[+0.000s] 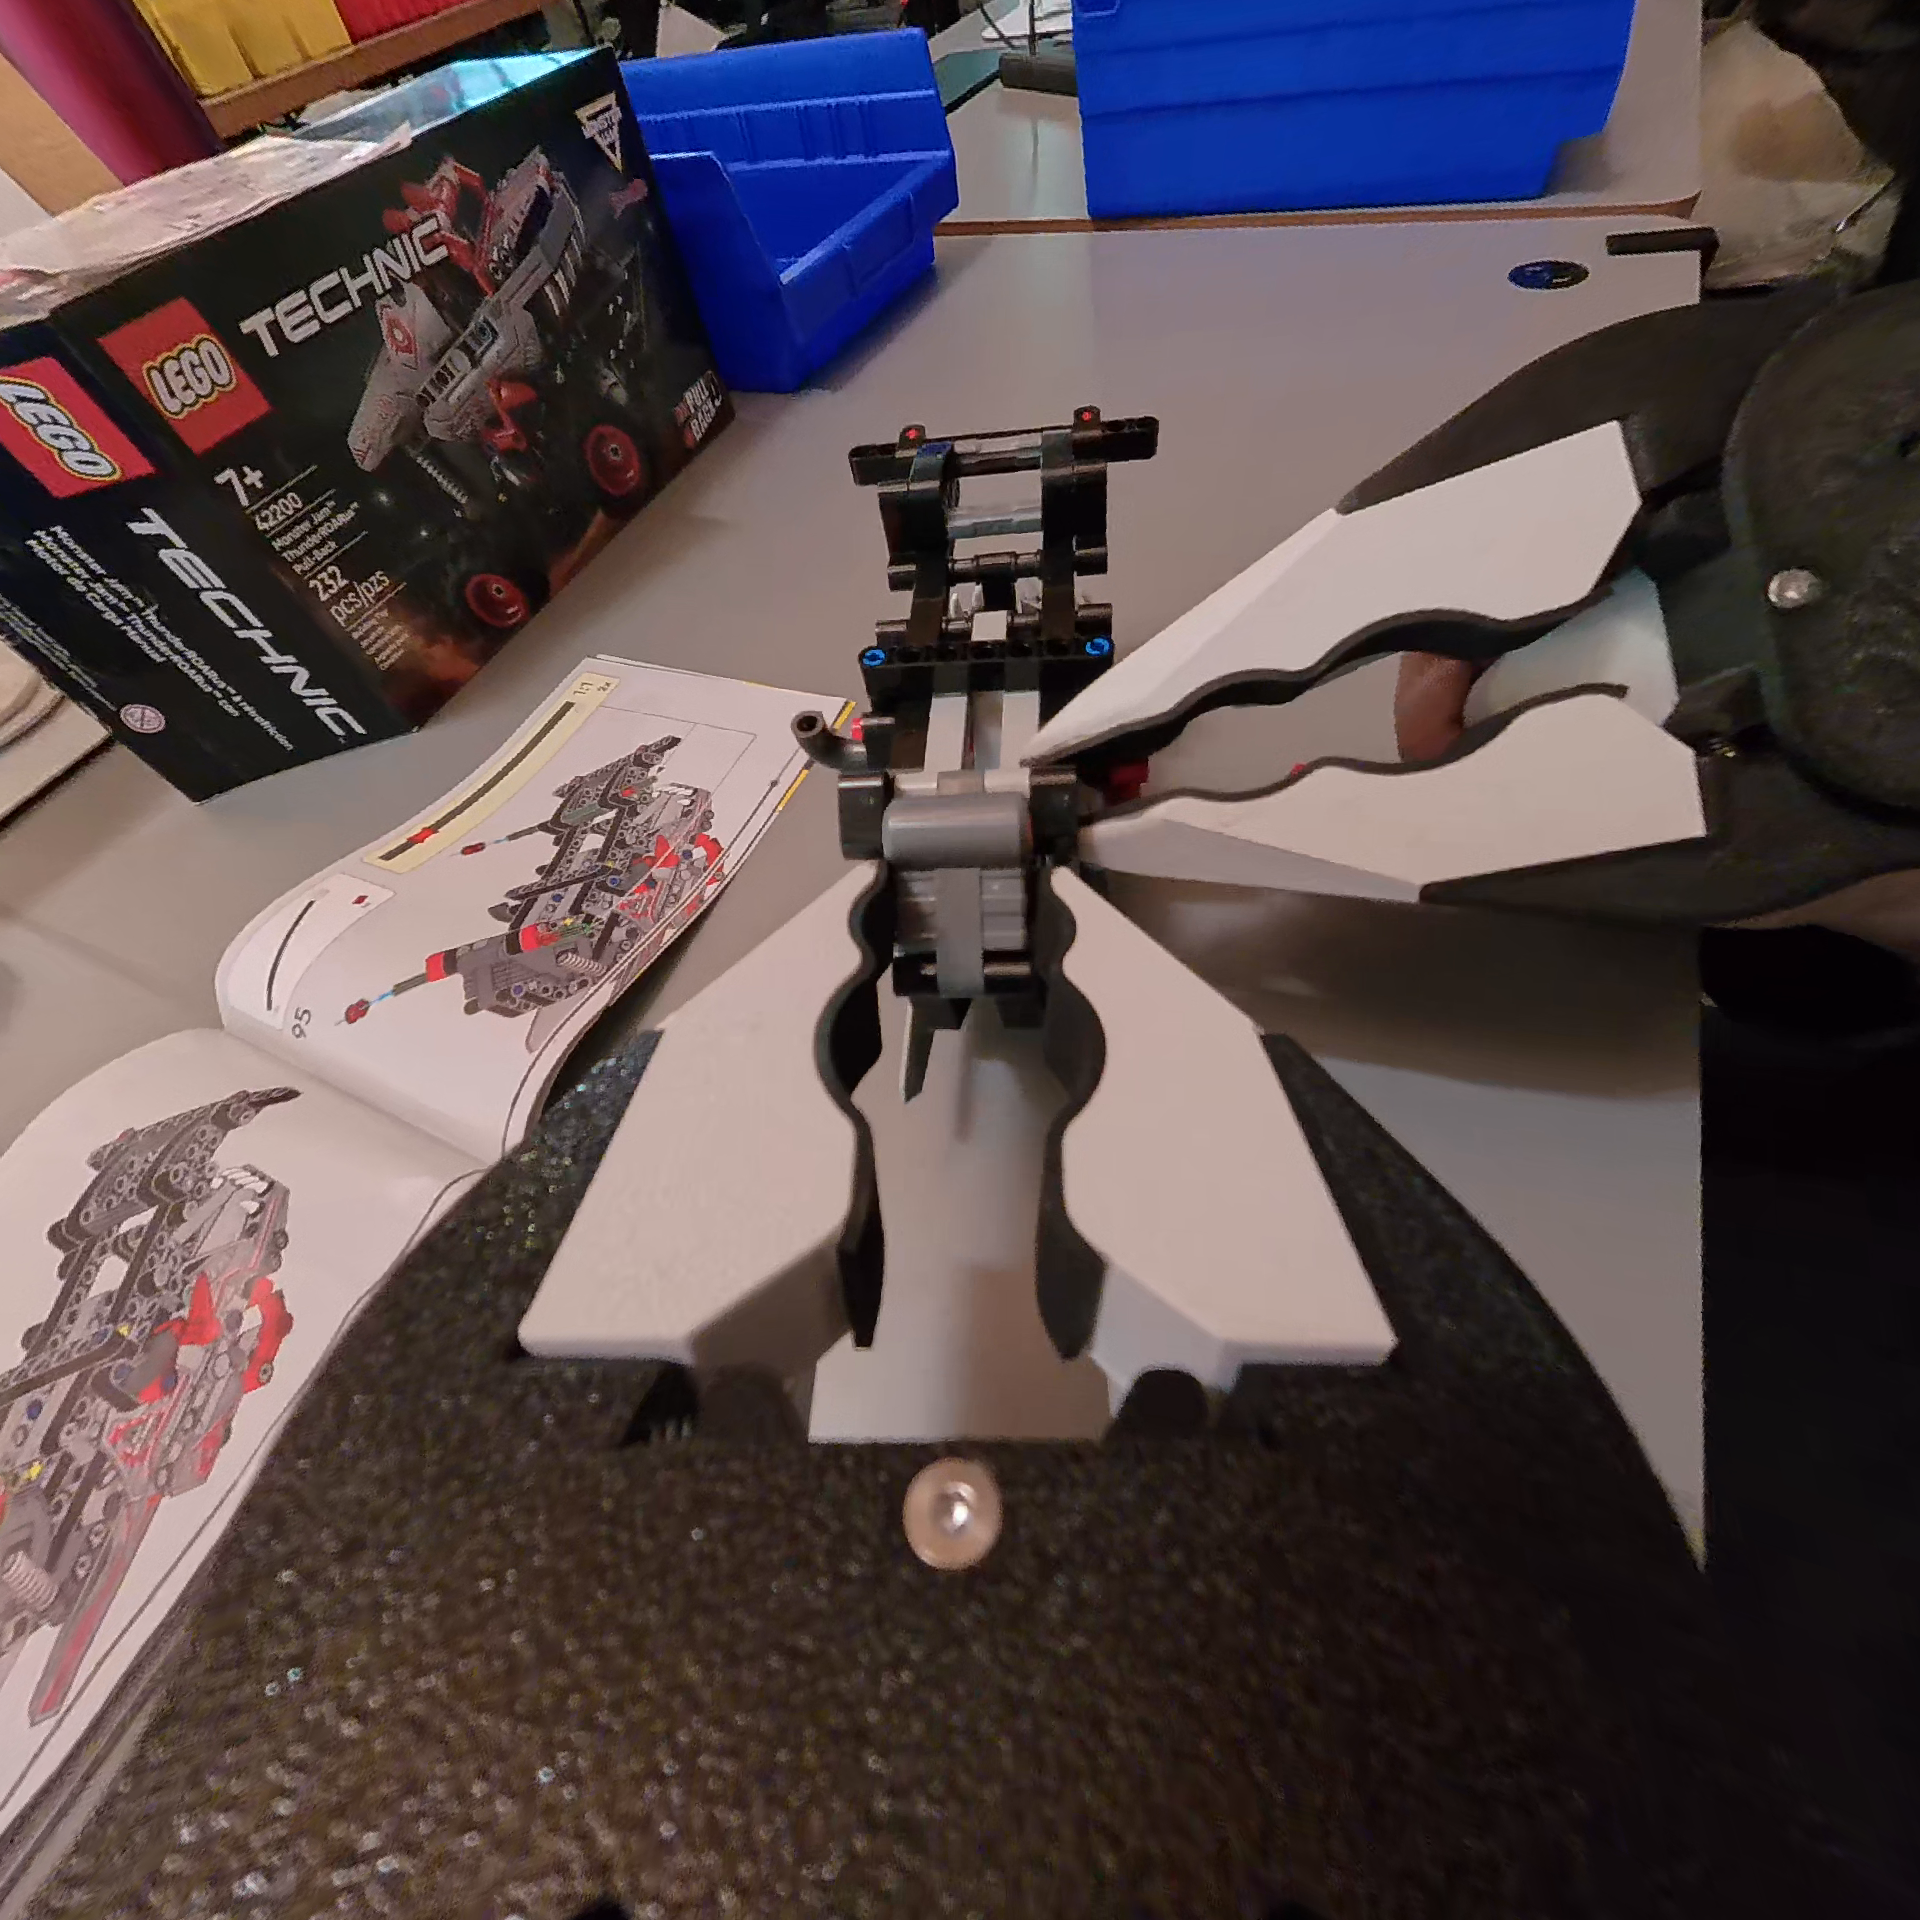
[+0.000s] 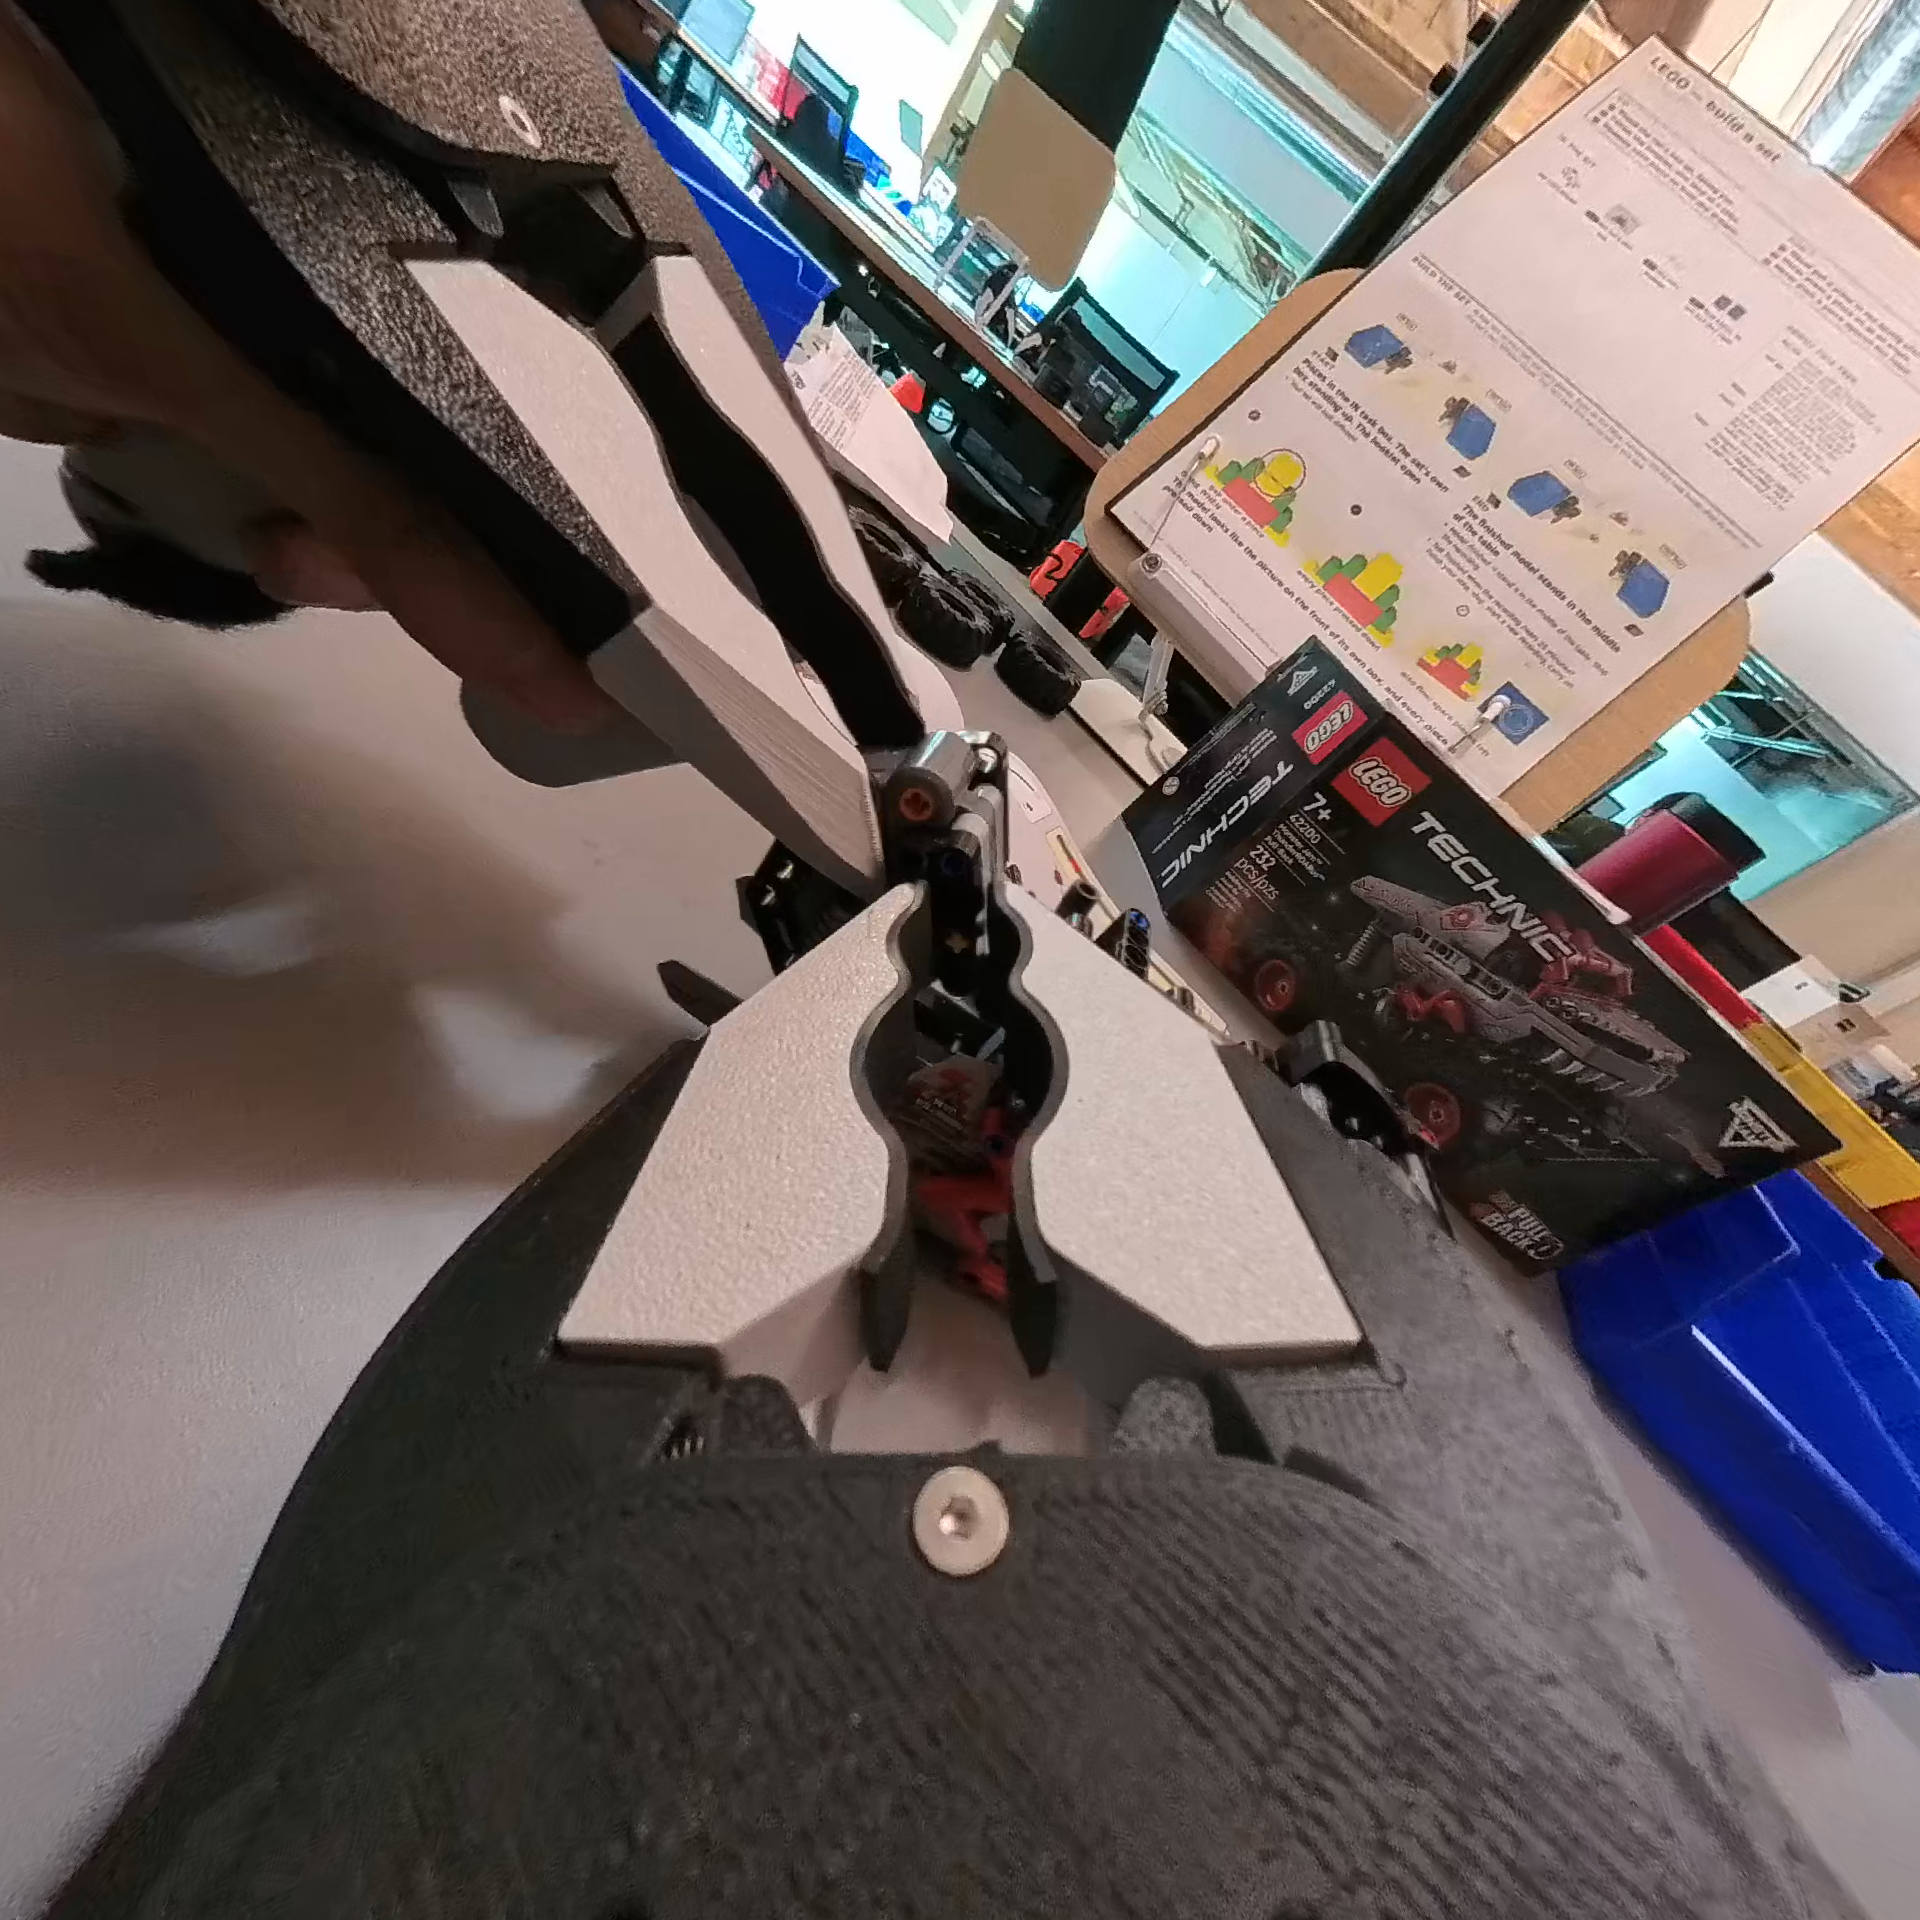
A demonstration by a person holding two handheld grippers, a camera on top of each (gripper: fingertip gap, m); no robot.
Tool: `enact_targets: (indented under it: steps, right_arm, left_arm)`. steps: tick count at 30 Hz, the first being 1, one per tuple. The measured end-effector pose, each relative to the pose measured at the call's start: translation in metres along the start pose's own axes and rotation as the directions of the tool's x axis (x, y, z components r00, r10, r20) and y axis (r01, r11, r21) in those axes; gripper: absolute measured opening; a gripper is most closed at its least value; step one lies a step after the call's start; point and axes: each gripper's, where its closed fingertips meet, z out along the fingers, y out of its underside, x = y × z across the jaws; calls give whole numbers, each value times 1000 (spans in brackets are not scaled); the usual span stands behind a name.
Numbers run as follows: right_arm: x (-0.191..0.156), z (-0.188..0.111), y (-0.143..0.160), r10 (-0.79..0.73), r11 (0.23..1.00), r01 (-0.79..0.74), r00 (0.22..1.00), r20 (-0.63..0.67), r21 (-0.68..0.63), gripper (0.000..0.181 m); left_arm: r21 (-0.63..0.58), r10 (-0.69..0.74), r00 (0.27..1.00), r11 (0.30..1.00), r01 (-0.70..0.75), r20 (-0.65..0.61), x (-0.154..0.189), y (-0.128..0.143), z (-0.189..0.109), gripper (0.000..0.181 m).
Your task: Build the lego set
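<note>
**Jaws of both grippers clamped on the chassis**

Jaws of the left gripper [image 1: 961, 914] are clenched around the grey block at the near end of the black and grey Technic chassis frame [image 1: 987, 582], which is held up over the grey table [image 1: 1299, 343]. The right gripper [image 2: 961, 935] comes in from the side, its jaws pinched on a black beam of the same frame, with a red part showing between them further back.

To my eye the step in hand is seating a piece at this end. It would go best with the left grip kept rigid as an anchor and the right pressing straight along the pin's axis, not twisting. The open instruction booklet [image 1: 499, 862] lies just beside the frame, and the printed black set box [image 1: 343, 436] stands behind it.
</note>
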Motion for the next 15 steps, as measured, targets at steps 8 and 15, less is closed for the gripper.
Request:
enact_targets:
  steps: [8, 15]
  right_arm:
    - [-1, 1, 0, -94, 995, 93, 994, -50, -20, 6]
    - [0, 2, 2, -120, 992, 116, 989, -84, -44, 6]
  left_arm:
    - [17, -14, 1000, 1000, 14, 1, -2, 1, 0, 24]
    - [28, -77, 996, 997, 76, 36, -3, 3, 1, 23]
